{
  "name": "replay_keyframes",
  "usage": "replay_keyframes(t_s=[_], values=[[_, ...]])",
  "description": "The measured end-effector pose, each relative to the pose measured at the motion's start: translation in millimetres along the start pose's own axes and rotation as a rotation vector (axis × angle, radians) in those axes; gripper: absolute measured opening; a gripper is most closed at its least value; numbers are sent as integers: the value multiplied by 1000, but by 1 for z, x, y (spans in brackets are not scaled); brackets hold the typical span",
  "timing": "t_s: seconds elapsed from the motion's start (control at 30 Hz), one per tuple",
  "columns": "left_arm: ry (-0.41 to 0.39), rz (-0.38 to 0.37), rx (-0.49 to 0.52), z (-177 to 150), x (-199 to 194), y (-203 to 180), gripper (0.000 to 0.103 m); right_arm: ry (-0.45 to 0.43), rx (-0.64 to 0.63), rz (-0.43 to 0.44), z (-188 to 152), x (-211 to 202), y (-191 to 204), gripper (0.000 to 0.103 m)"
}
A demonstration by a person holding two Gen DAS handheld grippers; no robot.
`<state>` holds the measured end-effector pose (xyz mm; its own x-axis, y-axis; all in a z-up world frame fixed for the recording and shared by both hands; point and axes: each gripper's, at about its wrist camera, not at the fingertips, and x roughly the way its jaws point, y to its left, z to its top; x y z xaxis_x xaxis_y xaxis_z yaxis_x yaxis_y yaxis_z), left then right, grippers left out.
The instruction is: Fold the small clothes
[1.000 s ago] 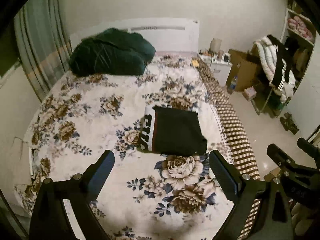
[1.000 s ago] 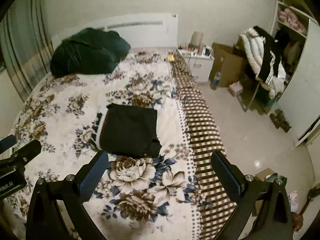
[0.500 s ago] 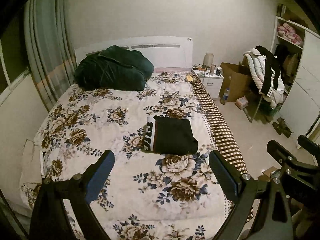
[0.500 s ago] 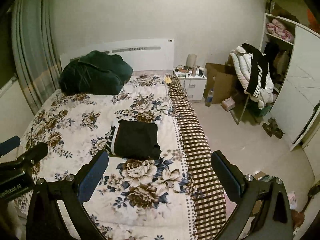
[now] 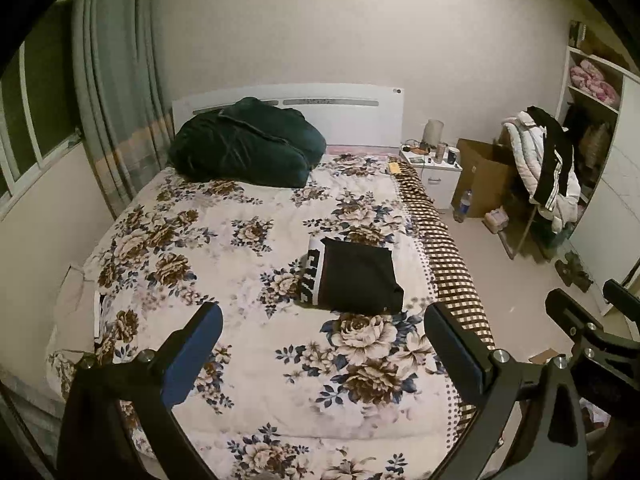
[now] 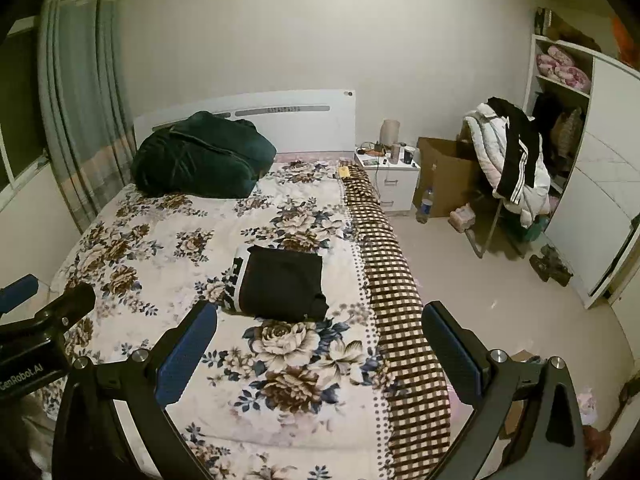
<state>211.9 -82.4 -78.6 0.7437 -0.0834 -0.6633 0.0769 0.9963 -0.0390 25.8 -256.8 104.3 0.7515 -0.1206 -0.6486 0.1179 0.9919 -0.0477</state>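
Both grippers have drawn back from the bed [image 5: 224, 216]; left gripper [image 5: 320, 328] and right gripper [image 6: 318, 320] hang spread, holding nothing. Folded black garment [image 5: 356, 280] lies near the bed's checkered right edge [image 6: 384, 256].

folded garment [image 5: 358, 280] lies on the bed [image 5: 240, 248], nightstand [image 5: 438, 172] right of the headboard [image 5: 344, 114].

1. The folded garment [image 5: 362, 282] is black, with a white band [image 5: 313, 276] carrying bold black lettering.
2. The bedspread [image 5: 224, 240] is white with brown and cream roses and dark blue leaves.
3. The blanket [image 6: 394, 300] along the bed's edge is a brown and cream check.
4. The bundle [image 5: 244, 148] by the white headboard [image 5: 360, 120] is dark green.
5. The fingers [image 6: 188, 348] carry blue pads on black frames.
6. The cardboard box [image 6: 448, 176] is brown.
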Motion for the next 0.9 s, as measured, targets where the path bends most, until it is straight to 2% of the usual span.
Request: replay_keyframes(t_s=[0.4,0.9], values=[[10,37,31,-4,-1,-1,103,20,-14,25,2,7,-2,103],[22,43,24,-4,0,5,103,28,-12,28,0,10,0,103]])
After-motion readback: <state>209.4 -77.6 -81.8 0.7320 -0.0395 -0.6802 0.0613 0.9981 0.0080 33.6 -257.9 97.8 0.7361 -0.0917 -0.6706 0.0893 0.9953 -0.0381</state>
